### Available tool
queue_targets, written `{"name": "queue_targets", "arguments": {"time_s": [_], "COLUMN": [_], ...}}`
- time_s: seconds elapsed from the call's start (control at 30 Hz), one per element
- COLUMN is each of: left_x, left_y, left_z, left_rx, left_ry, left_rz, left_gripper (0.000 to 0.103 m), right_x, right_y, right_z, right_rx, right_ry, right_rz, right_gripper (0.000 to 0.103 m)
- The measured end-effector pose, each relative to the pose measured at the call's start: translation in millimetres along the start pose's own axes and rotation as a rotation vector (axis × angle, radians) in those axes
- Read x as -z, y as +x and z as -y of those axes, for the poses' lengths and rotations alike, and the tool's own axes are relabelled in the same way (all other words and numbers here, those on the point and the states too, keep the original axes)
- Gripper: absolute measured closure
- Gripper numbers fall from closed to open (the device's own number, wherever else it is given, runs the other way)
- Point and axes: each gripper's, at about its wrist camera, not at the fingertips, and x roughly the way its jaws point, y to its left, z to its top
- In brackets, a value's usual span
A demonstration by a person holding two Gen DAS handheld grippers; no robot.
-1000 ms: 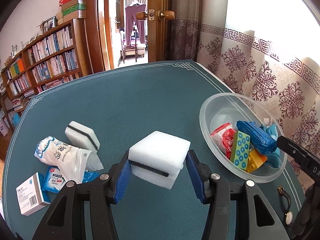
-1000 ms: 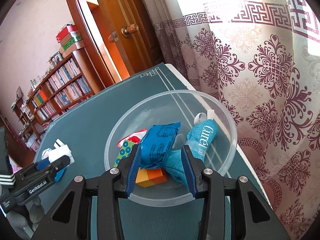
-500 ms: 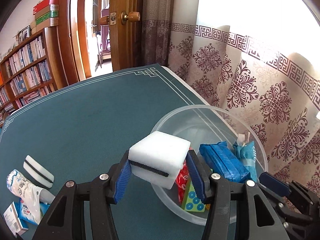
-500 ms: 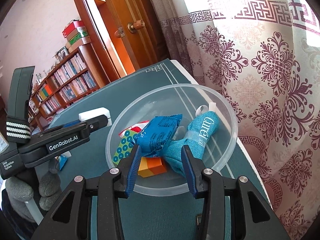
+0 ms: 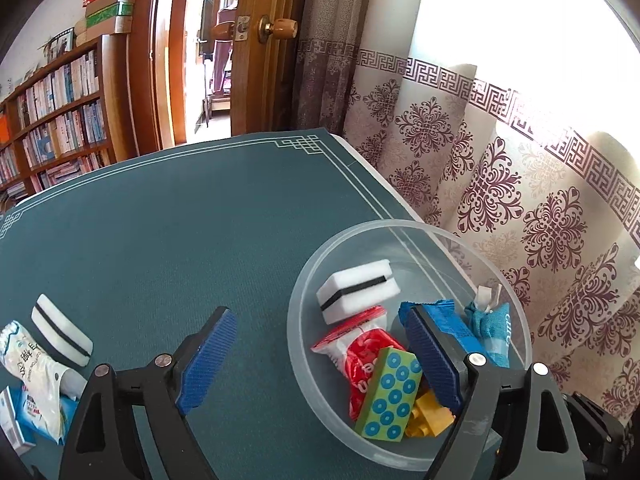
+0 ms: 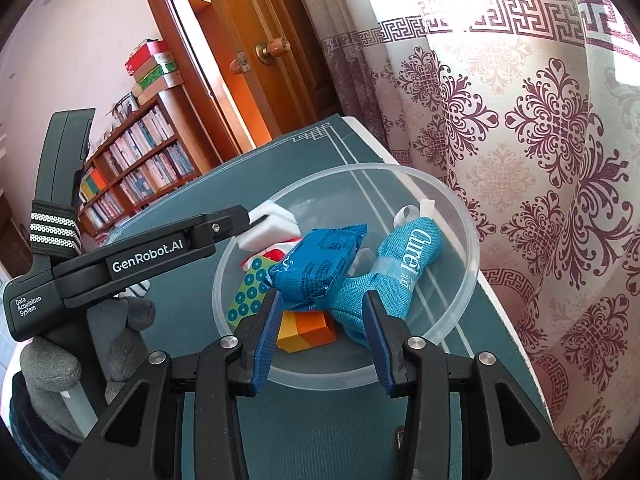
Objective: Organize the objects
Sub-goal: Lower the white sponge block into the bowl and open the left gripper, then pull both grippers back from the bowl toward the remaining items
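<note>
1. Sponge (image 5: 358,291), white with a black stripe, now lies inside the clear bowl (image 5: 516,300), propped on the red packet (image 5: 362,350); half a second ago it was still pinched in the left gripper (image 5: 316,360).
2. Left jaws are opening, spread wide with nothing between the pads, one finger over the bowl's rim.
3. Right gripper (image 6: 320,334) hovers at the bowl's near rim, jaws held at a narrow gap and gripping nothing, as before.
4. Bowl also holds a blue packet (image 6: 316,264), a teal cloth roll (image 6: 404,272) and toy blocks (image 5: 390,394).
5. Judgement: this drop is finished; a second sponge (image 5: 60,330), a white pouch (image 5: 34,380) and a small box (image 5: 10,424) wait on the green surface (image 5: 180,240) well to the left, so the left gripper likely returns there next.
</note>
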Motion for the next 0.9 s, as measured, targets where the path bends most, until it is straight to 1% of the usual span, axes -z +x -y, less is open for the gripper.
{"name": "queue_targets", "arguments": {"time_s": [0.13, 0.27, 0.37, 0.63, 0.9], "left_x": [7.0, 15.3, 21.4, 38.5, 52.6], "left_y": [-2.9, -9.2, -13.4, -26.9, -41.5], "left_z": [-9.0, -10.3, -9.8, -20.5, -45.1], "left_rx": [-0.051, -0.101, -0.138, -0.186, -0.219], "left_ry": [-0.010, 0.010, 0.035, 0.039, -0.008], "left_rz": [0.002, 0.013, 0.014, 0.014, 0.010], "left_gripper": [0.012, 0.004, 0.003, 0.001, 0.001], "right_x": [2.3, 3.5, 4.2, 8.8, 20.0], "right_y": [0.0, -1.0, -3.0, -5.4, -6.5], "right_z": [-5.1, -9.1, -11.8, -22.2, -38.7], "right_rx": [-0.006, -0.012, -0.018, -0.036, -0.053], "right_ry": [-0.012, -0.021, -0.024, -0.043, -0.080], "right_rz": [-0.003, -0.001, 0.003, 0.001, -0.009], "right_gripper": [0.060, 0.060, 0.060, 0.060, 0.059]}}
